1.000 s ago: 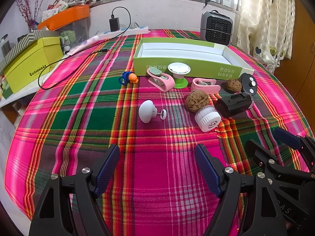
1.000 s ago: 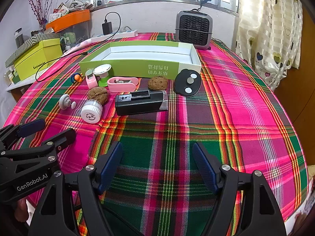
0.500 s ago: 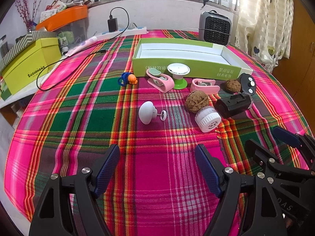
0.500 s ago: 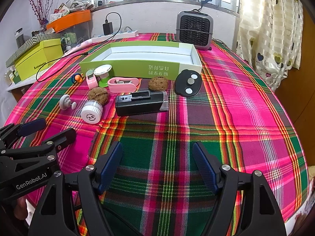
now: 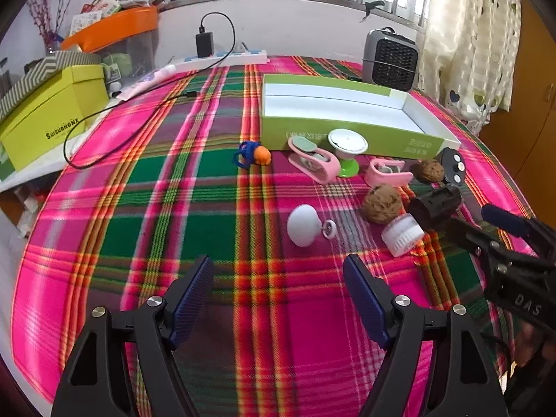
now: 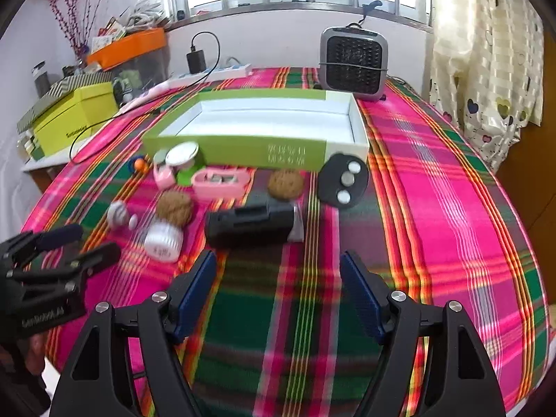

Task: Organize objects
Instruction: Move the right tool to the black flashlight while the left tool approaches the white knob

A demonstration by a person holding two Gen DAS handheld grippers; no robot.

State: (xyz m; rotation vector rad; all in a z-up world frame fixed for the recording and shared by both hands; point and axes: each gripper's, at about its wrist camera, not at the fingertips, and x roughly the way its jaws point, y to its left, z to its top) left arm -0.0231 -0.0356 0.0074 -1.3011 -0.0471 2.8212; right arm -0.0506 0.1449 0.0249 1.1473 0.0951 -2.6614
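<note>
A green box with a white inside (image 5: 351, 128) (image 6: 243, 146) lies open on the plaid cloth. In front of it lie small objects: a white knob (image 5: 304, 224), two walnuts (image 5: 382, 203) (image 6: 285, 183), a white ribbed cap (image 5: 403, 234) (image 6: 163, 239), two pink clips (image 5: 314, 160) (image 6: 220, 182), a green-footed white dish (image 5: 347, 149), a black rectangular device (image 6: 252, 226), a black round disc (image 6: 343, 180) and a blue-orange toy (image 5: 252, 154). My left gripper (image 5: 278, 295) is open and empty, just short of the white knob. My right gripper (image 6: 278, 293) is open and empty, just short of the black device.
A small grey heater (image 6: 352, 64) stands behind the box. A yellow-green box (image 5: 45, 121), an orange tray (image 5: 111, 27), a power strip with charger and black cable (image 5: 208, 52) line the left and back. A curtain (image 6: 486, 52) hangs at the right.
Both grippers have moved forward toward the objects, which now look larger and closer. The right wrist view is blurred by motion. Both grippers stay open.
</note>
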